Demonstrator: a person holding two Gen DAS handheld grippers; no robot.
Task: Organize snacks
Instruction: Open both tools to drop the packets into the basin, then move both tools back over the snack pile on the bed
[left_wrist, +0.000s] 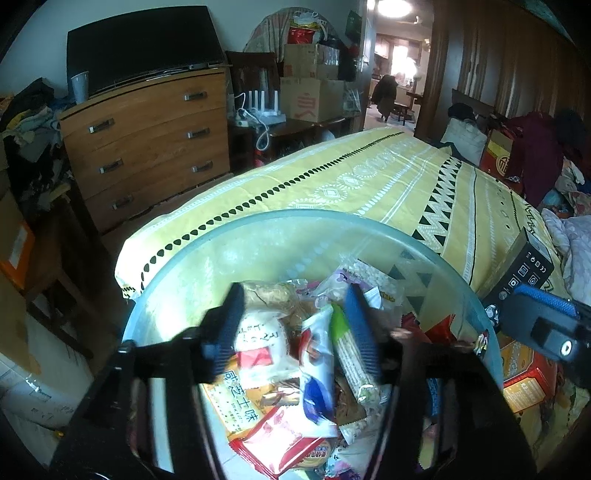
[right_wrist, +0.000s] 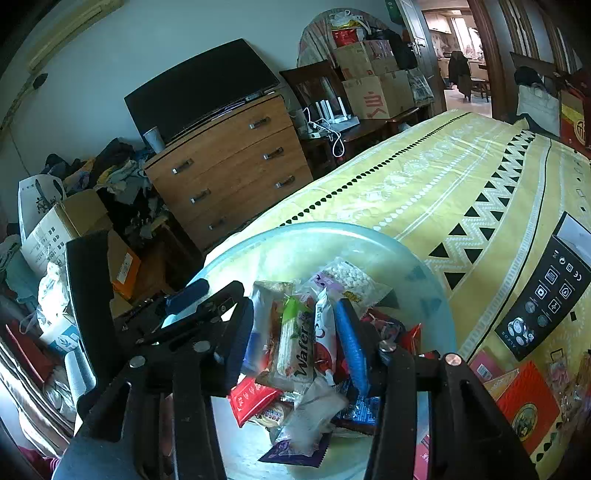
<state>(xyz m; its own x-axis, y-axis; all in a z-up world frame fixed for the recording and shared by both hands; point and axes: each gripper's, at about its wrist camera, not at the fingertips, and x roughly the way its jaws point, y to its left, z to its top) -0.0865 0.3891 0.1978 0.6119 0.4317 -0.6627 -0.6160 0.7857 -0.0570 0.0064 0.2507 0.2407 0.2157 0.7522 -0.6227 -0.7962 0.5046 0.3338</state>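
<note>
We have a yellow patterned bedspread (right_wrist: 424, 177) under a big clear tub (left_wrist: 295, 218) at its near corner, and the snacks are piled loose inside the tub. Both claws hang over that pile. The left claw (left_wrist: 295, 325) stands open with packets showing between its jaws, none pinched. The right claw (right_wrist: 295, 339) is parted too, over a wafer packet (right_wrist: 295, 343) (whether its pads press on the packet we cannot tell).

Our worry is the heap itself: the wrappers overlap and look slick, so a closing claw could catch two at once or drag one over the rim. The claws sit close together and could knock each other.

A black box (right_wrist: 543, 295) and an orange carton (right_wrist: 532, 410) lie just beside the tub, crowding that side.
</note>
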